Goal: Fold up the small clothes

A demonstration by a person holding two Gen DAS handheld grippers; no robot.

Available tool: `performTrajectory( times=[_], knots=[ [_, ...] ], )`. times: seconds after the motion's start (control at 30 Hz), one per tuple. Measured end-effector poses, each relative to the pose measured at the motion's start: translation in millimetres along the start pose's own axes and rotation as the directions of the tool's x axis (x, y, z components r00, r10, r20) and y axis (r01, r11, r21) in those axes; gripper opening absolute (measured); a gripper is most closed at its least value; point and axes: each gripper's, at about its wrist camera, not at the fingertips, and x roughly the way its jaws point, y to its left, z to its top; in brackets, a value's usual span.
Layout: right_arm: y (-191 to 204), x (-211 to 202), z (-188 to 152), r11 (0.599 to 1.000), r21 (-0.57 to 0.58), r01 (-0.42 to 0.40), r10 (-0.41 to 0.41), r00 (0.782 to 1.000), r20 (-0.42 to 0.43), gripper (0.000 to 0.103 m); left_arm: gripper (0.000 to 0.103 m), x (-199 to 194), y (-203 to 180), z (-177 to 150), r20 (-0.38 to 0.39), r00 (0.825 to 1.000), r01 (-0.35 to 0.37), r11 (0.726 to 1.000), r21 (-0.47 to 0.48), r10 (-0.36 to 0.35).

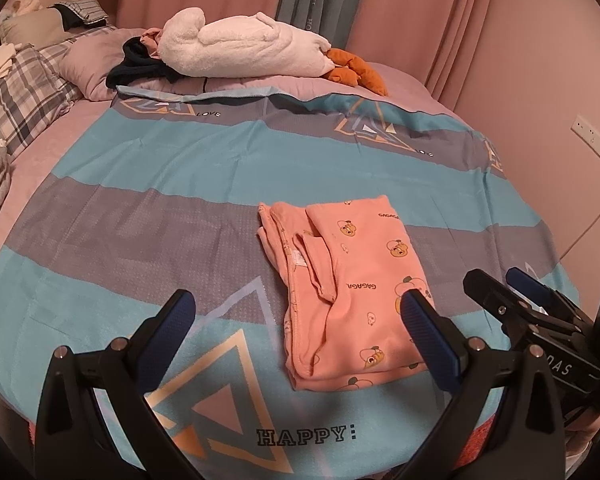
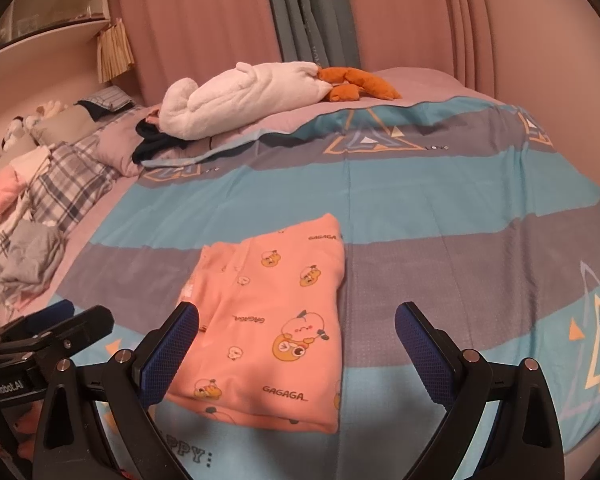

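A small pink garment (image 1: 352, 296) with cartoon prints lies folded into a narrow rectangle on the blue-and-grey patterned sheet (image 1: 160, 168). It also shows in the right wrist view (image 2: 272, 320). My left gripper (image 1: 300, 320) is open and empty, hovering just before the garment's near end, its right finger over the cloth. My right gripper (image 2: 298, 332) is open and empty over the garment's near right part. The right gripper also shows at the right edge of the left wrist view (image 1: 512, 292), jaws apart. The left gripper shows at the left of the right wrist view (image 2: 66, 318).
A white plush toy (image 1: 244, 44) with orange feet (image 1: 356, 70) lies at the far side of the bed, next to dark clothes (image 1: 136, 66). Plaid pillows (image 1: 24, 92) and a grey garment (image 2: 32, 260) lie at the left. Pink curtains (image 2: 204, 16) hang behind.
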Motion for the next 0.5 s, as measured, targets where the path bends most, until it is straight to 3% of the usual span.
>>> performTrajectory(
  times=[0.5],
  knots=[
    [2.5,1.4,-0.4,1.0,-0.005,0.004,-0.004,1.0,-0.004,0.098,0.103,-3.1,1.5,-2.7,0.003,1.0,-0.014,1.0,0.004,0.014]
  ],
)
